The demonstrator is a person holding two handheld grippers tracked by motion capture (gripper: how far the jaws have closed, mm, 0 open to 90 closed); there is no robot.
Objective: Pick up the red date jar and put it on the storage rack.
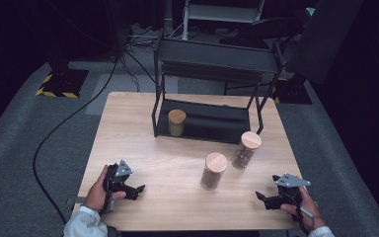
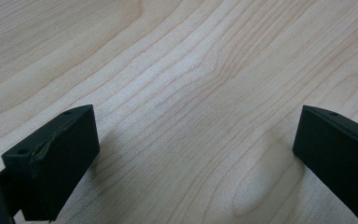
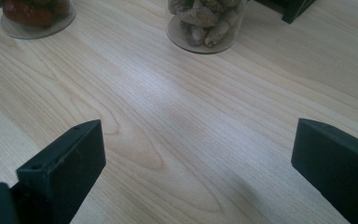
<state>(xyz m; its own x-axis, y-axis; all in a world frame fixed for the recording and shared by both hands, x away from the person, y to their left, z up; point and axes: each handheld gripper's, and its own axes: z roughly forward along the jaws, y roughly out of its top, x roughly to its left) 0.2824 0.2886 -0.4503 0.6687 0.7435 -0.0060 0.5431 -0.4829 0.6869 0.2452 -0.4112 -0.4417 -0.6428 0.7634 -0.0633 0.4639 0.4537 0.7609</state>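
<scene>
Two glass jars with wooden lids stand on the wooden table: one near the middle, another just right of it. A third jar sits on the bottom shelf of a black rack. My left gripper rests at the front left, jaws open over bare wood. My right gripper lies at the front right, open with nothing between its jaws. Ahead of it are the base of a jar of pale nuts and a jar of reddish contents.
The rack's upper shelf overhangs the table's back half, and one rack foot stands close to the nut jar. Grey carpet, cables and yellow-black floor stands surround the table. Bare wood lies between the two grippers.
</scene>
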